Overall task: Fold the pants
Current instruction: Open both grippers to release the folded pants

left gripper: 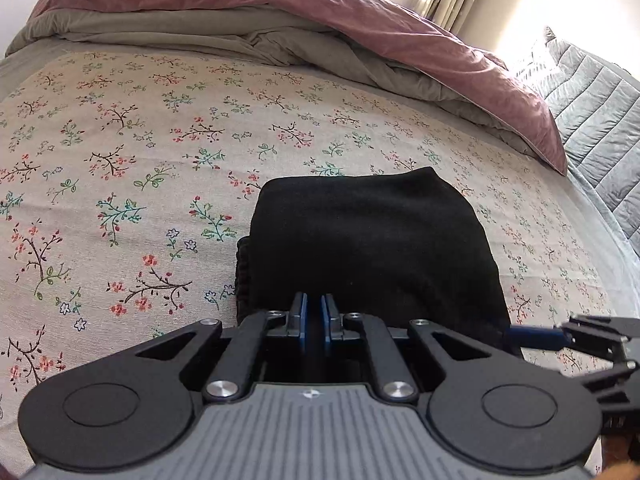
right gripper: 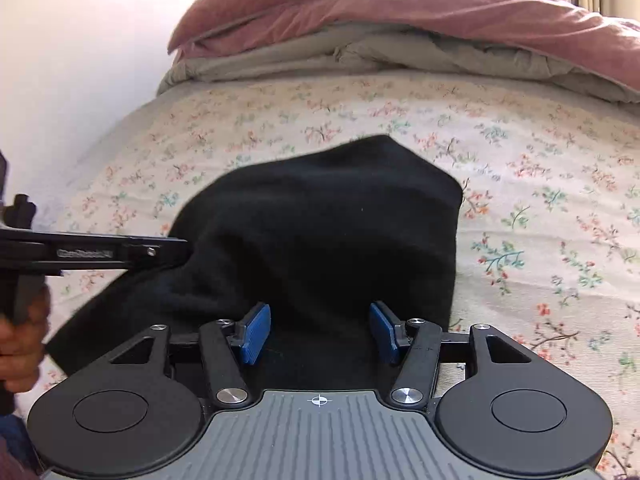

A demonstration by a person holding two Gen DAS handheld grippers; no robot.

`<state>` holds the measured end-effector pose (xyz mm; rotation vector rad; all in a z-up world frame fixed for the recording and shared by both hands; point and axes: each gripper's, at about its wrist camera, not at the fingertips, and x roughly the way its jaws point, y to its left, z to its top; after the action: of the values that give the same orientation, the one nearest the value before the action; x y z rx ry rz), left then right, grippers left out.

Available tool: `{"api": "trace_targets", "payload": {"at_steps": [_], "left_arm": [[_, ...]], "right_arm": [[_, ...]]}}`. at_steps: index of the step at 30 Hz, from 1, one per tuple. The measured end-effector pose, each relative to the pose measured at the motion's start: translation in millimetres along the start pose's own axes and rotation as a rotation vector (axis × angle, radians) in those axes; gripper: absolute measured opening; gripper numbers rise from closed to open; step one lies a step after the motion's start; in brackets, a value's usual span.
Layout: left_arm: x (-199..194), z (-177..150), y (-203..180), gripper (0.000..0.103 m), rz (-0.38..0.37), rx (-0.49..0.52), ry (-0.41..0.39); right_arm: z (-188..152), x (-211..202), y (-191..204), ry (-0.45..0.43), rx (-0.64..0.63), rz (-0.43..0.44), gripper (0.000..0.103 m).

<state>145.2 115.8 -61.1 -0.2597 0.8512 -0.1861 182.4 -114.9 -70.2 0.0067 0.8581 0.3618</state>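
Note:
The black pants (left gripper: 372, 248) lie folded into a thick block on the floral sheet (left gripper: 140, 160). My left gripper (left gripper: 314, 316) sits at the near edge of the pants with its blue pads nearly together; black cloth shows in the narrow gap. In the right wrist view the pants (right gripper: 320, 232) lie in front of me. My right gripper (right gripper: 320, 332) is open, its blue pads wide apart over the near edge of the cloth. The left gripper also shows from the side in that view (right gripper: 176, 252), touching the pants' left edge.
A pink and grey duvet (left gripper: 280, 20) is bunched at the head of the bed. A grey quilted cover (left gripper: 592, 100) lies at the right. The right gripper's tip (left gripper: 552, 336) shows at the right in the left wrist view. A hand (right gripper: 20, 340) holds the left gripper.

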Motion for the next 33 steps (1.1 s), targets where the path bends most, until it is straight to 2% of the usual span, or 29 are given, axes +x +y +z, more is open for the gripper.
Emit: {"api": "trace_targets", "payload": {"at_steps": [2, 4, 10, 13, 16, 18, 20, 21, 23, 26, 30, 33], "left_arm": [[-0.8, -0.3, 0.6, 0.012, 0.0, 0.001, 0.001], [-1.7, -1.0, 0.4, 0.012, -0.001, -0.003, 0.002], [-0.9, -1.6, -2.8, 0.012, 0.014, -0.001, -0.005], [-2.1, 0.4, 2.7, 0.015, -0.023, -0.018, -0.003], [-7.2, 3.6, 16.5, 0.038, -0.091, -0.097, -0.018], [-14.8, 4.6, 22.4, 0.078, -0.028, -0.143, -0.079], [-20.1, 6.7, 25.8, 0.085, 0.008, -0.131, -0.132], [-20.2, 8.6, 28.8, 0.087, -0.006, -0.13, -0.138], [-15.6, 10.3, 36.9, 0.094, -0.05, -0.175, -0.112], [-5.9, 10.0, 45.1, 0.096, -0.139, -0.243, -0.044], [-4.9, 9.4, 39.7, 0.103, -0.137, -0.214, -0.046], [2.6, 7.2, 37.1, 0.103, -0.162, -0.212, -0.008]], "right_arm": [[-7.8, -5.4, 4.9, 0.065, -0.051, 0.03, 0.055], [-20.6, -4.7, 13.0, 0.119, -0.112, 0.01, 0.055], [-33.0, 7.0, 21.6, 0.129, -0.148, -0.014, 0.057], [-31.5, 7.0, 26.6, 0.13, -0.165, -0.026, 0.057], [-27.4, -1.3, 20.3, 0.123, -0.16, 0.006, 0.057], [-22.7, -13.1, 10.0, 0.096, -0.121, 0.036, 0.058], [-17.1, -27.6, -2.9, 0.045, -0.069, 0.044, 0.064], [-14.6, -32.8, -9.5, 0.024, -0.046, 0.044, 0.07], [-9.7, -41.1, -28.3, -0.011, 0.028, 0.04, 0.076], [-6.0, -46.1, -58.4, -0.03, 0.164, 0.046, 0.076], [-6.9, -44.4, -98.3, -0.04, 0.387, 0.111, 0.078], [-10.9, -31.9, -110.6, -0.01, 0.472, 0.147, 0.078]]}}
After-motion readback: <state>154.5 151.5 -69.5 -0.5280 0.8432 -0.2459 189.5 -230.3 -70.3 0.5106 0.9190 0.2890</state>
